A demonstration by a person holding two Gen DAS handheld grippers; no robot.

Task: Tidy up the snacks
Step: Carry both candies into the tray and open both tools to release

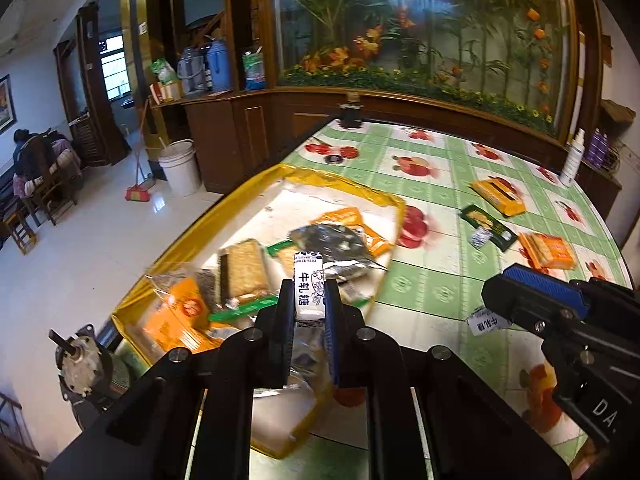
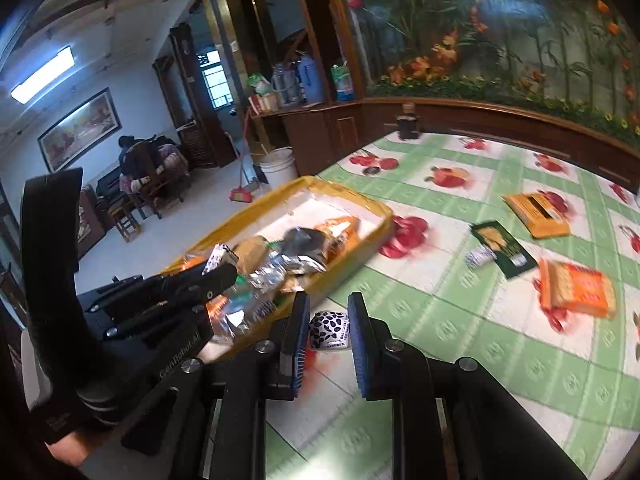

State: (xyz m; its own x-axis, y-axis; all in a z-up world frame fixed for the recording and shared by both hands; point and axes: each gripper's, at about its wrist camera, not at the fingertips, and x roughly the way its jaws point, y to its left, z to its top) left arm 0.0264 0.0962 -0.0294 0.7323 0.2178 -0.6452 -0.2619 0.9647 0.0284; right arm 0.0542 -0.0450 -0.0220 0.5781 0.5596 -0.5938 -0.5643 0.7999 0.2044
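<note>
A white nougat candy (image 1: 308,286) with dark lettering was held upright between the pads of the left gripper (image 1: 308,292), which was closed narrowly on its lower half. The candy was poised above the near part of the yellow tray (image 1: 344,184), and that tray served as the landmark for everything else. Inside the tray, a cracker pack (image 1: 244,266), a silver foil packet (image 1: 334,240) and orange wrappers (image 1: 180,312) were heaped together, touching one another.

Just beside the tray's near right corner, on the green checked tablecloth (image 2: 460,320), a small white candy with a dark seed pattern (image 2: 330,330) was seen lying between the fingers of the right gripper (image 2: 329,330). Those fingers were set moderately apart, one on each side of the candy; whether either pad touched it could not be told. In the left wrist view the right gripper (image 1: 520,292) was seen from the side, to the right of the tray, over a white wrapper.

Further right of the tray, well apart from it, a dark green packet (image 2: 502,248) was laid flat with a small white candy (image 2: 480,257) touching its near left edge. Beyond these, an orange box (image 2: 536,210) and an orange cracker pack (image 2: 578,290) were spread on the cloth. A dark jar (image 2: 407,122) was stood at the table's far edge, behind the tray.
</note>
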